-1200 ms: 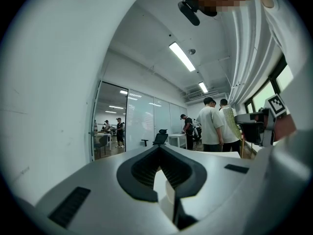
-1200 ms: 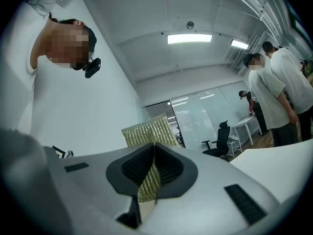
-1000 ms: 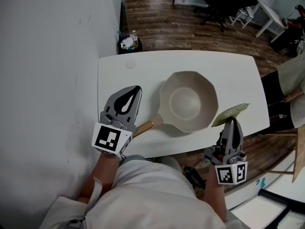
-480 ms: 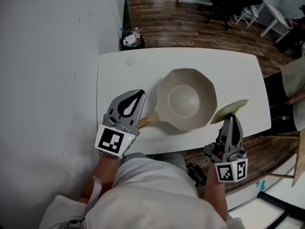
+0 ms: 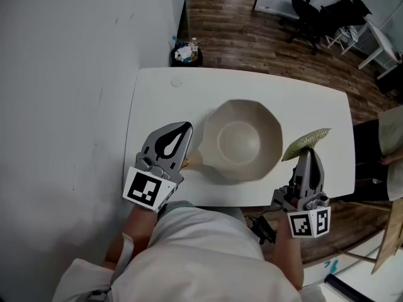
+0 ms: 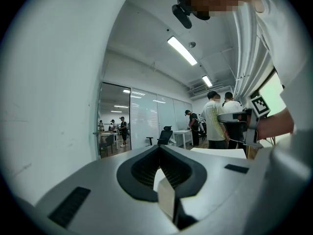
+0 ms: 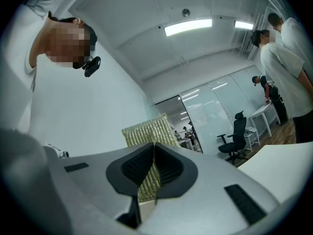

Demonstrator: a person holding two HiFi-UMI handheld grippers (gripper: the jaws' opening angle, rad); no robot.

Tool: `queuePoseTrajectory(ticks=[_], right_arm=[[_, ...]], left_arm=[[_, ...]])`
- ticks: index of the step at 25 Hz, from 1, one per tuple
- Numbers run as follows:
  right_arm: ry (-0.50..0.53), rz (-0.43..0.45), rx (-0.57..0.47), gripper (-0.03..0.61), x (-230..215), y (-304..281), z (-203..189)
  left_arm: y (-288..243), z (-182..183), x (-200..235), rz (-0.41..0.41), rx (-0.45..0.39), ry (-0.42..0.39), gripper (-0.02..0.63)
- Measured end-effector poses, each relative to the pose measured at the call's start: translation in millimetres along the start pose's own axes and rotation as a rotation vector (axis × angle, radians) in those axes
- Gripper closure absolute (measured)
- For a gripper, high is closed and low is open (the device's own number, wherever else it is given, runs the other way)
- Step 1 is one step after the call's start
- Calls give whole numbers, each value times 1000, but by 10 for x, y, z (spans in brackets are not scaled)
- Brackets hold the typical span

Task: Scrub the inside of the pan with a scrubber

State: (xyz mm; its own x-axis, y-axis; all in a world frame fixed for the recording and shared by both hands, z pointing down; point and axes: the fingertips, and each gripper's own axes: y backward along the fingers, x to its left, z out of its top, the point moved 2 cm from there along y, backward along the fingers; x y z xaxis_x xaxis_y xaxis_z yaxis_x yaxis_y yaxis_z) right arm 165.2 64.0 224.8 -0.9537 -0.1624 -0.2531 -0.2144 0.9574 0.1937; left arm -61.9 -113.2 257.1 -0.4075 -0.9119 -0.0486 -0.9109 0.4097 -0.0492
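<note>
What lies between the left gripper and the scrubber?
The cream pan: the left gripper holds its handle, and the scrubber hangs by its opposite rim. The head view shows it.

A white table [image 5: 157, 99] stands against a pale wall [image 5: 63, 74] on its left. Just past the table's far left corner sits a small rubbish bin [image 5: 187, 54]; black office chairs [image 5: 308, 14] wait well beyond its far right corner on wood-plank flooring [image 5: 233, 24].

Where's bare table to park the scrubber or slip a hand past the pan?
Bare: the far strip of the table behind the pan, and the right end between pan and table edge. Crowded: the near edge, with the pan handle, left gripper and right gripper holding the scrubber.
</note>
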Motion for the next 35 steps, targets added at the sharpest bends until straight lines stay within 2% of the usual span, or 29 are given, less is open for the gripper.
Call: queuePoseTrajectory(ticks=[7,11,14,22,35], right_arm=[[-18,73,15,552,-145,-175,-45],[-39,105,15,552,-211,-239,-55],[-56,128,21,552,-265,-287,-87],[-80,190,58,552,-325,-430,-191],[-106,271,158,552,-445,-700,-544]], left_arm=[[0,25,-156,37,13,-68,601],[12,78,-332,-33,-20,-3,601],[2,83,-401,-48,-27,2,600],[-32,-147,-430,-3,64,-20,600],[-172,-520,-430,21,159,3,598]])
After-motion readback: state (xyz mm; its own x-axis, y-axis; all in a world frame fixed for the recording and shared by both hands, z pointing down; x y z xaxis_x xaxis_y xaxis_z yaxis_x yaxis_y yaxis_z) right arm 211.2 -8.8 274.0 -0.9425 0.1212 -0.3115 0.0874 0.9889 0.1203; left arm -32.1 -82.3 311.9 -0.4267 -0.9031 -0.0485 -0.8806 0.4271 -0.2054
